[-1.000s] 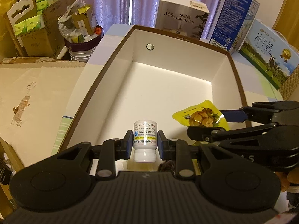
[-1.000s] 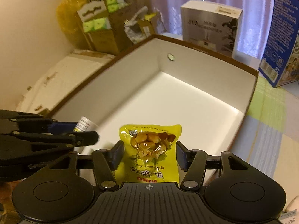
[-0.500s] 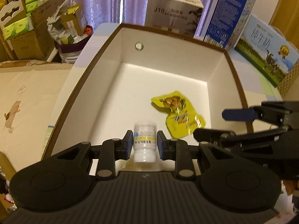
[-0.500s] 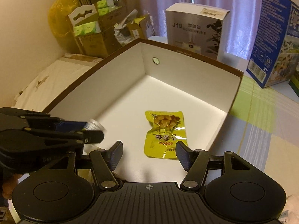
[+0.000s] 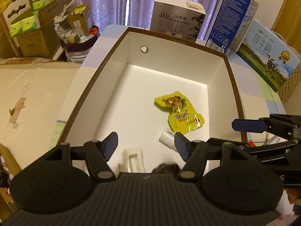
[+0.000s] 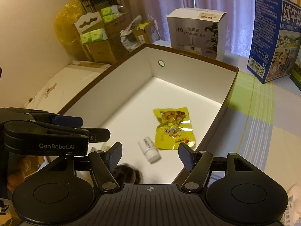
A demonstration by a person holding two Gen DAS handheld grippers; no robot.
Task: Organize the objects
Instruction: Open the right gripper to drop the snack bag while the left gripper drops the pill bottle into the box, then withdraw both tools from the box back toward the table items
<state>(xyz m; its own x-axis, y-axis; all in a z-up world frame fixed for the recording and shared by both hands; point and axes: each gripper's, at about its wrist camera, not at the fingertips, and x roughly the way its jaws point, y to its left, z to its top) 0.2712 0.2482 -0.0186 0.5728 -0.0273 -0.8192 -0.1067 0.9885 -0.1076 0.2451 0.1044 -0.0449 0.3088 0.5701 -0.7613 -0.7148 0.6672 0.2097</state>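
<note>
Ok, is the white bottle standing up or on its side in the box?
On its side. The bottle lies flat on the box floor, cap toward the camera, beside the yellow pouch; neither gripper holds it.

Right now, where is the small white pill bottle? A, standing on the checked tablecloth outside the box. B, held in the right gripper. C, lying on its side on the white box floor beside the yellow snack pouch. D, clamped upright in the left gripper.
C: the small white pill bottle lies tipped over on the floor of the brown-rimmed white box, next to the yellow snack pouch; both the left gripper and the right gripper are open and empty.
</note>
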